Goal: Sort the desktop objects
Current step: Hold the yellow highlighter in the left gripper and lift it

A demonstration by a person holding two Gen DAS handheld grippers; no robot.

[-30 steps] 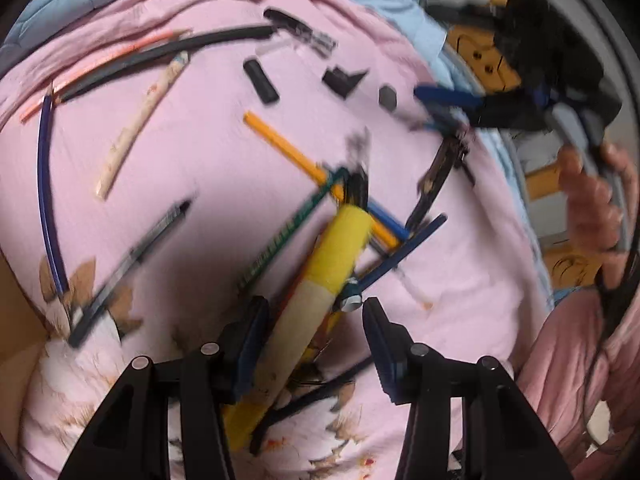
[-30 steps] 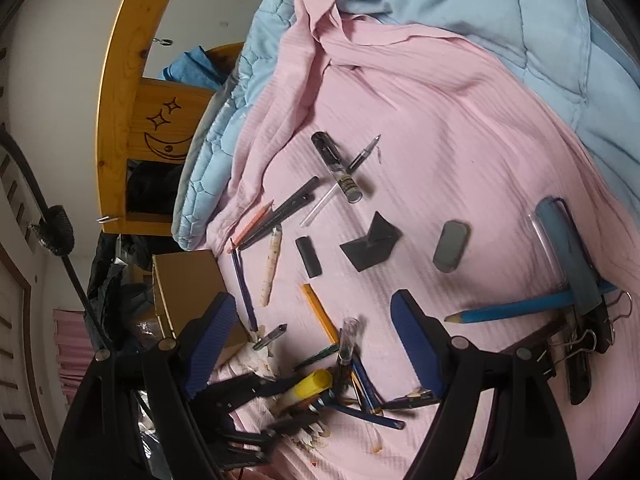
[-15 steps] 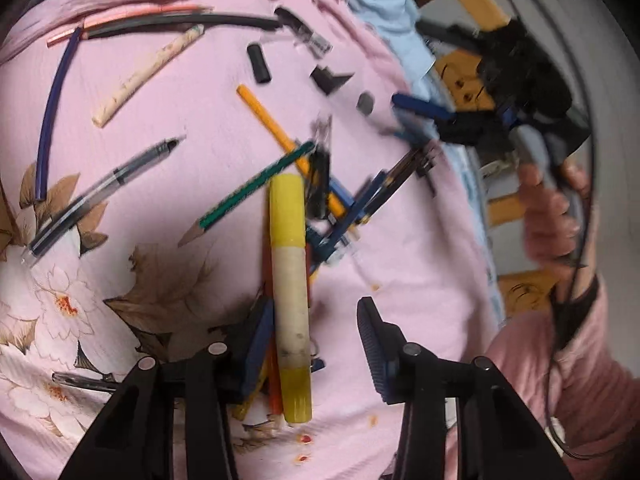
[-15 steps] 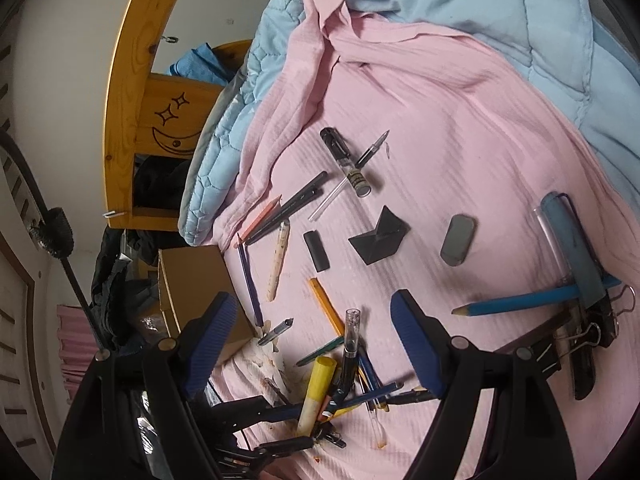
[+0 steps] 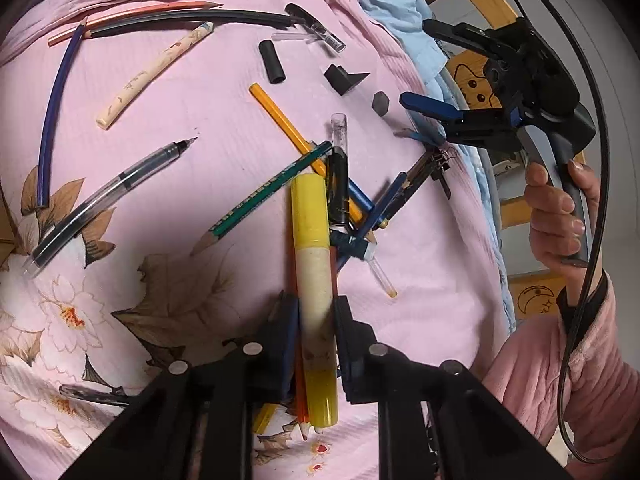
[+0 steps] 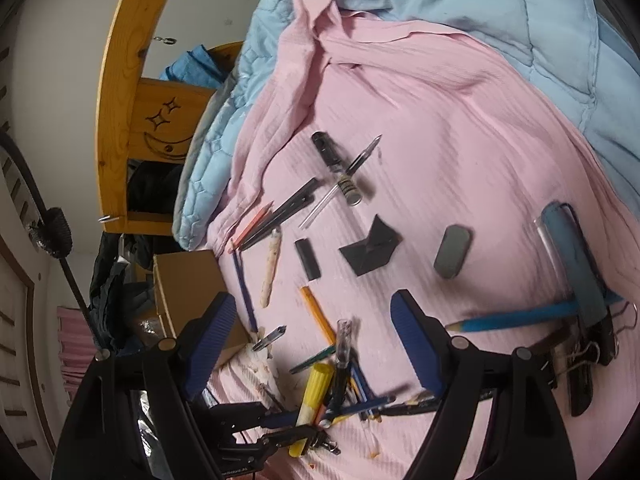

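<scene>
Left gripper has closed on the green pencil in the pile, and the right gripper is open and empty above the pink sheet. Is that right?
Not quite. The left gripper has just been closing on the yellow marker, not the green pencil, which lies free beside it; the left wrist view shows this. The rest holds: the right gripper is open and empty above the pink sheet.

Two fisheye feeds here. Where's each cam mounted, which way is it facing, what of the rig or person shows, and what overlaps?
Left wrist: on the left gripper, angled down at the pen pile; jaws have just been closing onto the yellow marker; the right gripper and hand show.
Right wrist: on the right gripper, open, tilted down across the pink sheet; left gripper below.
Shared: marker, pile, grey eraser.
</scene>
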